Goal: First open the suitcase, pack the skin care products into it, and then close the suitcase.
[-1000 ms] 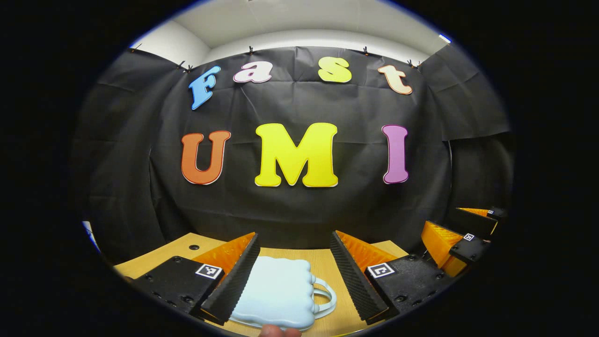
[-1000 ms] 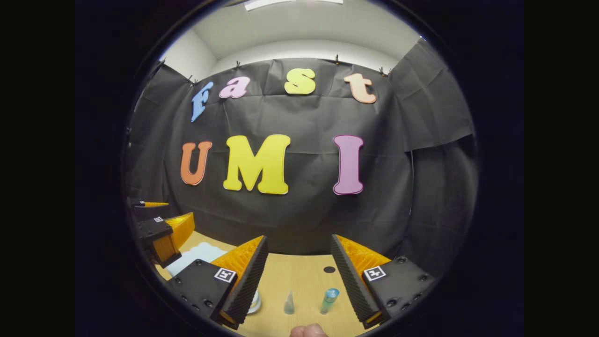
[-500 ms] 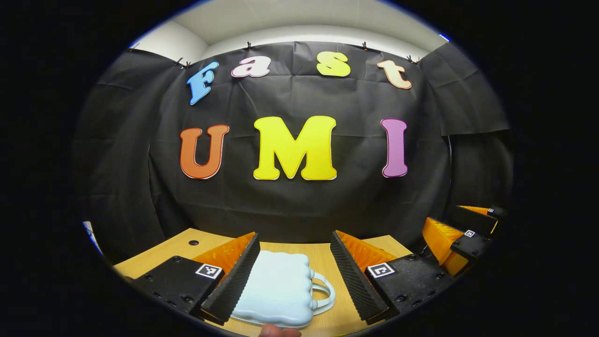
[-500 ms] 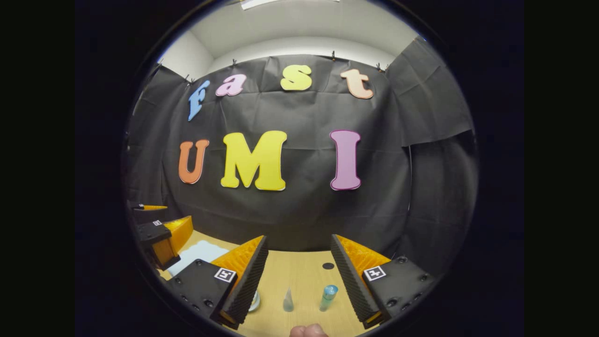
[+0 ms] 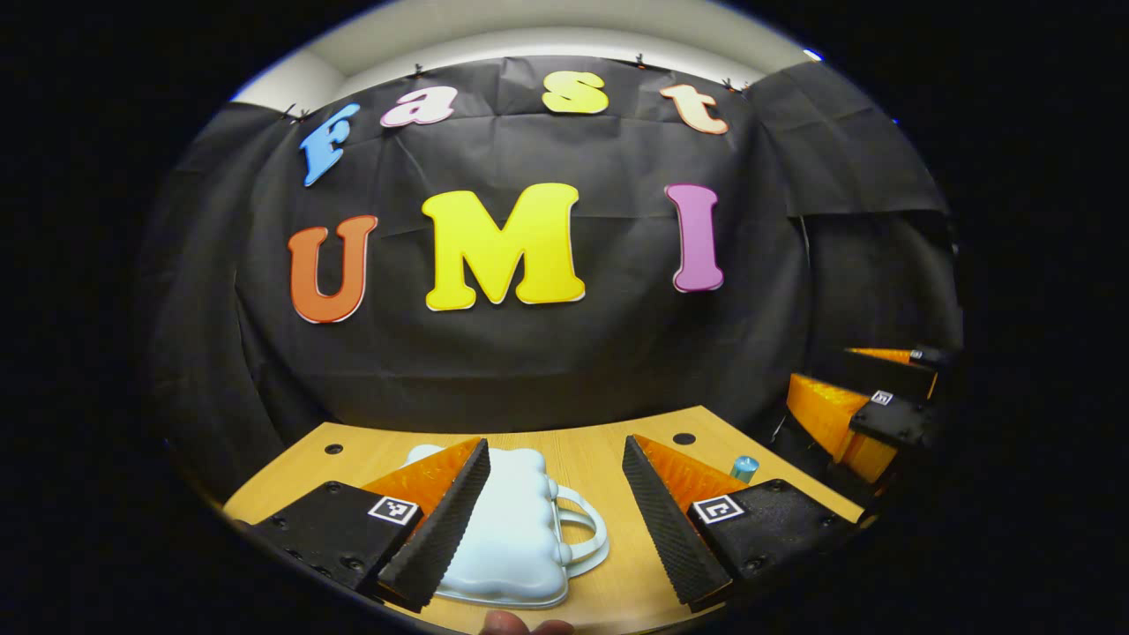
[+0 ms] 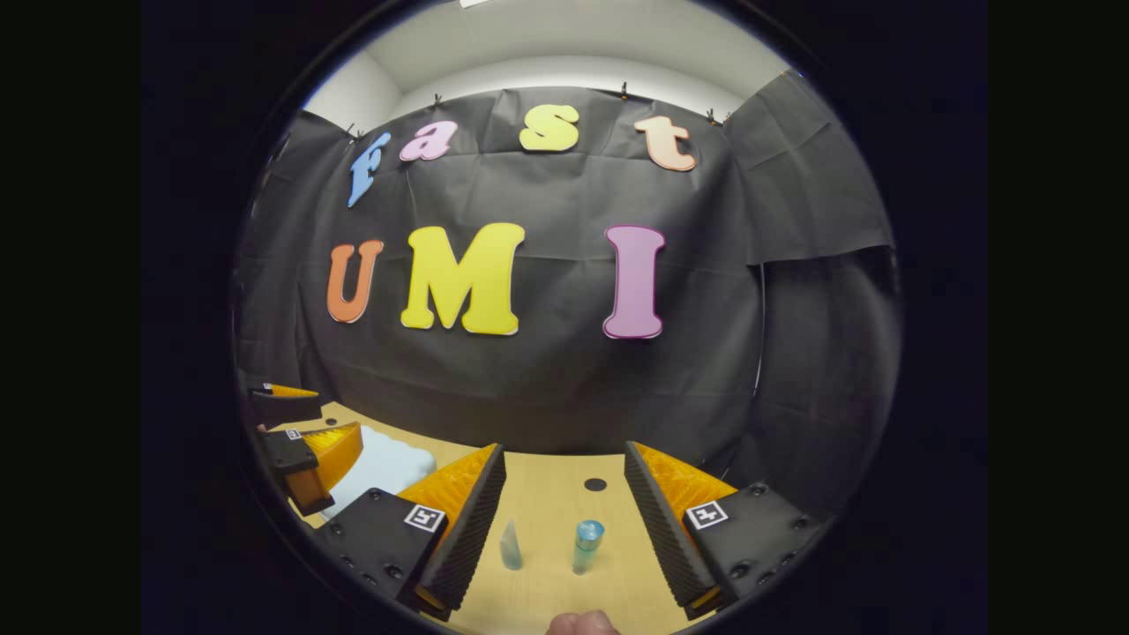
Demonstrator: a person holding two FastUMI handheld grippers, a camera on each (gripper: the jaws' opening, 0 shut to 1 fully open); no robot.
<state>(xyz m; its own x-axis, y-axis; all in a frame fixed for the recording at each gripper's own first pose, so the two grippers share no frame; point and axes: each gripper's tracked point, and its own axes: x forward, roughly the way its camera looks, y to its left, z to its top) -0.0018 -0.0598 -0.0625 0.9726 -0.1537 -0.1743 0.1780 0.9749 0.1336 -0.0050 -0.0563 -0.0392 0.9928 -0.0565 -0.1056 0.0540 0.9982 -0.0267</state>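
Ahead of your left tongs [image 5: 554,520]: closed suitcase [image 5: 512,529] partly between the spread fingers, bare desk [image 5: 609,459] beyond. Ahead of your right tongs [image 6: 564,520]: small clear tube [image 6: 511,545] and blue-capped bottle [image 6: 585,545] standing apart, passable gap between.

Suitcase [image 5: 516,529]: pale blue, lumpy shell. Bottle [image 6: 585,545]: teal, translucent. Small tube [image 6: 511,545]: clear grey. Counter [image 6: 556,494]: light wood grain.

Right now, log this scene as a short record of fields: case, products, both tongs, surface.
case: pale blue scalloped plastic suitcase, closed, flat on table, handle toward the right tongs
products: teal-capped cylindrical bottle upright; small clear conical tube upright beside it
left tongs: open, over the suitcase
right tongs: open, products between its fingers, untouched
surface: light wooden table
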